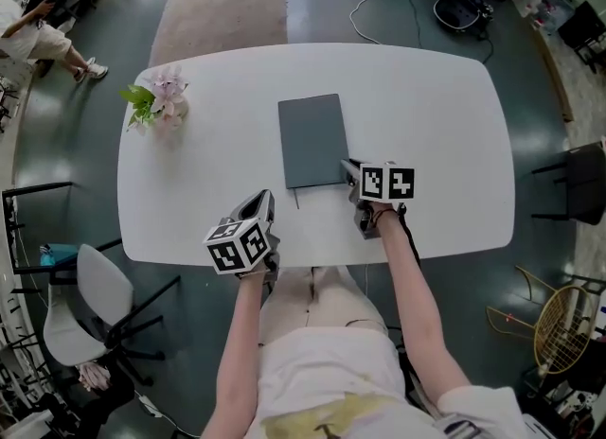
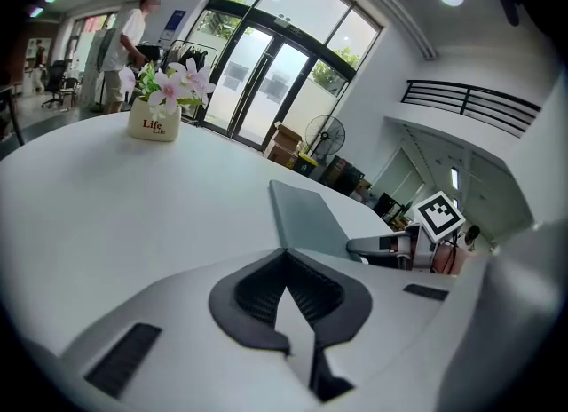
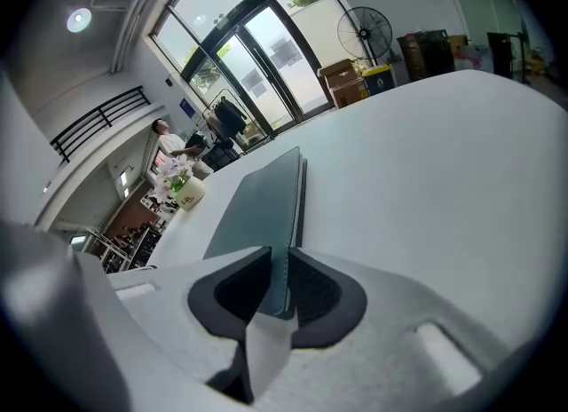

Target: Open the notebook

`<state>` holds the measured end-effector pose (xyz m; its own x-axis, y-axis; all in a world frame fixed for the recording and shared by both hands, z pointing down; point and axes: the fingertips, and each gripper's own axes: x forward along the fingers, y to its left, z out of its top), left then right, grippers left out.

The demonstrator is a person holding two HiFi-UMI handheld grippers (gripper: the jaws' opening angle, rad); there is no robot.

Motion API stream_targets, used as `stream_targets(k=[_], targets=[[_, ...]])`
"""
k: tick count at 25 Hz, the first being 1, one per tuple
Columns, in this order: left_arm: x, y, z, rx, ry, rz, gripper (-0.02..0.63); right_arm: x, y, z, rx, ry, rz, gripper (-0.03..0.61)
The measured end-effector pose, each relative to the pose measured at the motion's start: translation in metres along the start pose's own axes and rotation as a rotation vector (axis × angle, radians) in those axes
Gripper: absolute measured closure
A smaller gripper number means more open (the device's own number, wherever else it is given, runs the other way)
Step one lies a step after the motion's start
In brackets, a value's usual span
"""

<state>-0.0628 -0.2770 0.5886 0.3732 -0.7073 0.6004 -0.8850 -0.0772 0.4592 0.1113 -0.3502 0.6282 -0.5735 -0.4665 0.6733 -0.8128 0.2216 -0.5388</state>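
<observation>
Black-padded jaws of the left gripper (image 1: 261, 202), nearest the person at the front edge of the white surface (image 1: 426, 106), are pressed together on nothing. That forearm is bent in and its gripper tilts downward, apart from the grey notebook (image 1: 312, 139). Just beyond it, the right gripper (image 1: 348, 170), on a straighter forearm and also angled down, pinches the notebook's near right corner. Its jaws grip the cover, which stands slightly off the pages. The step in hand appears to be securing the cover. The next move likely calls for lifting it and swinging it over toward the opposite long edge without dragging the book. Farthest, a flower pot (image 1: 161, 106) stands well apart.
</observation>
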Motion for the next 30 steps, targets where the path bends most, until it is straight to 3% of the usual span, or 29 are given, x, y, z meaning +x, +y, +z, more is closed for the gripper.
stream_targets(k=[16,22,30], targets=[[-0.032,0.012,0.013,-0.021,-0.09,0.03,0.615,-0.027,0.042,0.027,-0.034,-0.143,-0.005,0.535],[-0.043,0.037,0.018,-0.024,-0.091,0.014,0.615,-0.029,0.079,0.038,-0.107,-0.185,-0.011,0.538],[-0.054,0.064,0.04,-0.008,-0.083,-0.038,0.615,-0.031,0.13,0.047,-0.258,-0.208,-0.096,0.54]])
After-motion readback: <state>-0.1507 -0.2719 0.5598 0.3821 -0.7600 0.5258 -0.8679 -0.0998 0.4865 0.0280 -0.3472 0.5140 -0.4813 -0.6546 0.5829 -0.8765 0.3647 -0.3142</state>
